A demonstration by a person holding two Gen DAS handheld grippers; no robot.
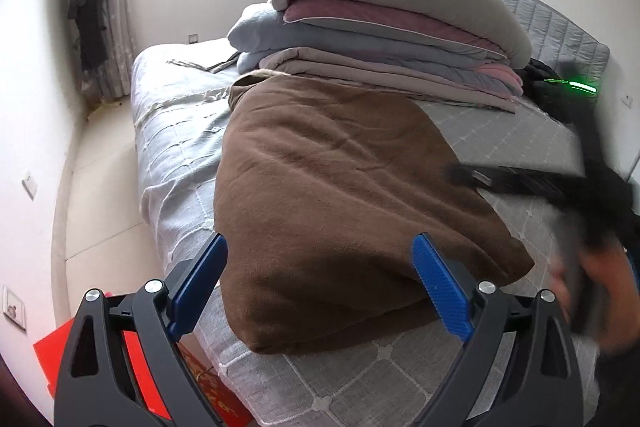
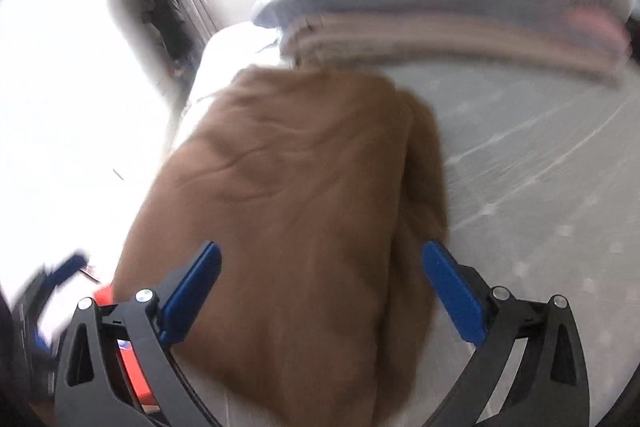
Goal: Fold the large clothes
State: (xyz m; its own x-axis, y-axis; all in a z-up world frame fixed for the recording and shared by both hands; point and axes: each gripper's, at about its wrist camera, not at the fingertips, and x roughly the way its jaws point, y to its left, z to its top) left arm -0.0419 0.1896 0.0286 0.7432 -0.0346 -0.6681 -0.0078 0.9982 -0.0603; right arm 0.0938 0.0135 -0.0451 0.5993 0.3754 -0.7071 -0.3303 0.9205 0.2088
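While both tools (image 1: 320, 259) (image 2: 322, 267) gape, empty, brown garment (image 1: 340, 195) lies folded.

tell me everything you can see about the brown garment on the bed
The brown garment is a large, soft, fleecy-looking cloth, plain brown, lying folded over in a thick, lightly wrinkled slab on the grey quilted bed cover. A fold runs lengthwise along one side in the right wrist view. Its far end reaches the stack of folded bedding; its near end lies by the bed's edge. Neither open hand-held gripper grips it.
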